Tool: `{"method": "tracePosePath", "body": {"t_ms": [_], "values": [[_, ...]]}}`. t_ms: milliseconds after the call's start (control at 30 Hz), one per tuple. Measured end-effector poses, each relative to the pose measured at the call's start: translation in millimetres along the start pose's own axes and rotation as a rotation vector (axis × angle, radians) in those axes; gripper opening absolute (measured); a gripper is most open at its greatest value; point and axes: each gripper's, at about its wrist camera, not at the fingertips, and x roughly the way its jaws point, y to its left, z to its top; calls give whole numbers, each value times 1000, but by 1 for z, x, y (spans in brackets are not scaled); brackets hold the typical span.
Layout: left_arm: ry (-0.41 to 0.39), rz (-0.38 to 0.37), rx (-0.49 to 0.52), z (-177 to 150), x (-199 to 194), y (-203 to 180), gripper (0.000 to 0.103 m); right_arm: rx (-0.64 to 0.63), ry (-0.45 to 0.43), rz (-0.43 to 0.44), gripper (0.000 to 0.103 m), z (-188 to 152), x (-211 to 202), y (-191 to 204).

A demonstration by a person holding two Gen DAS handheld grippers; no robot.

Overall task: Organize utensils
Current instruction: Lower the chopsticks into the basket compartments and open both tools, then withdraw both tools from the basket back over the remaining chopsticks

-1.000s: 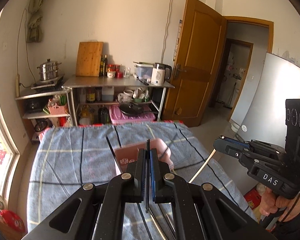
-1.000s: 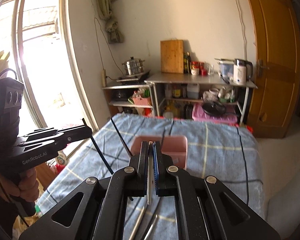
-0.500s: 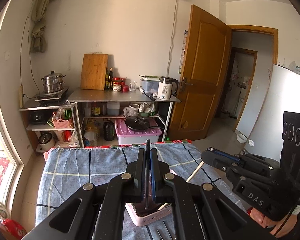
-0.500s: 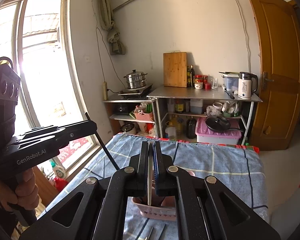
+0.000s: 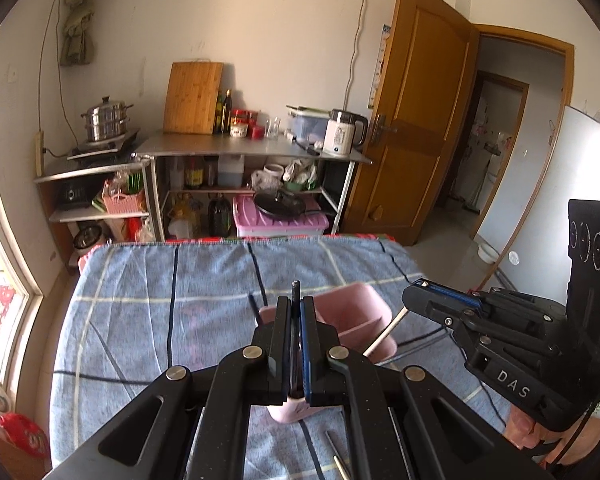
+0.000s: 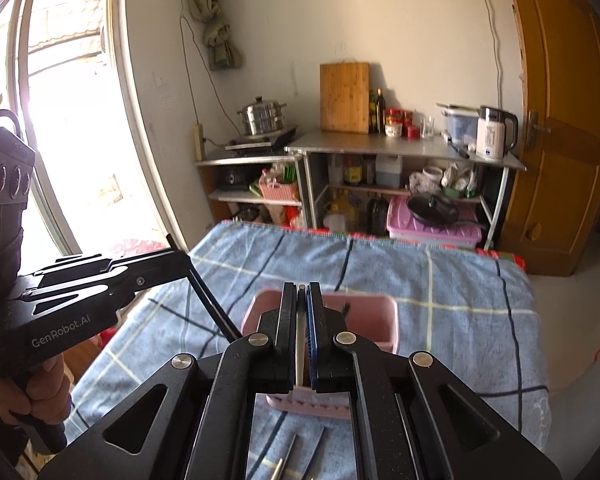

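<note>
Left gripper (image 5: 296, 320): jaws pinched onto a thin black chopstick (image 5: 295, 289), tip poking up just past the pads; in the right wrist view, same stick slanting down toward the near left corner of the pink holder

Right gripper (image 6: 301, 320): jaws pinched onto a pale chopstick (image 6: 299, 344), held upright between the pads; in the left wrist view, its long end reaching down to the right side of the holder

Pink holder (image 6: 374, 312): open-topped plastic utensil box, standing on the blue checked cloth (image 6: 440, 280), just beyond both sets of fingertips; divider visible inside, so more than one compartment; which compartment each stick is aimed at, cannot tell

Loose utensils (image 6: 286, 456): a few slim metal-looking pieces lying flat on the cloth on the near side of the holder, partly hidden under the gripper frames; type too cut off to name

Handling, sticks: judged light, stiff, smooth, likely to pivot or slip in a two-pad pinch; best gripped across the shaft a little back from one end, long end hanging free to lead into the box

Handling, holder: judged light thin plastic, prone to sliding or tipping on soft cloth if nudged at the rim

Step in hand: judged as carrying both sticks to the holder for dropping in, lower ends near its rim; contact with the rim, cannot tell

Risk: the two sticks crossing over the opening, or one catching the rim and shifting the box
</note>
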Motion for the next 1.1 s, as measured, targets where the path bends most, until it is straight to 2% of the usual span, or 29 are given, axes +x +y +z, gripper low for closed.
{"method": "tracePosePath", "body": {"t_ms": [233, 400, 567, 700, 867, 1100], "values": [[14, 14, -12, -15, -1, 4, 4, 15, 66, -2, 5, -15, 9, -6], [-18, 20, -9, -17, -18, 1, 4, 19, 49, -8, 11, -17, -4, -7], [-62, 20, -20, -26, -41, -1, 4, 19, 16, -15, 11, -21, -26, -7], [-88, 20, -29, -44, -61, -3, 5, 21, -7, -24, 12, -32, -46, -7], [-104, 28, -29, -72, -77, -11, 5, 37, -26, -35, 18, -58, -68, -5], [-62, 28, -41, -121, -79, -22, 5, 38, -19, -55, 22, -97, -89, 1]]}}
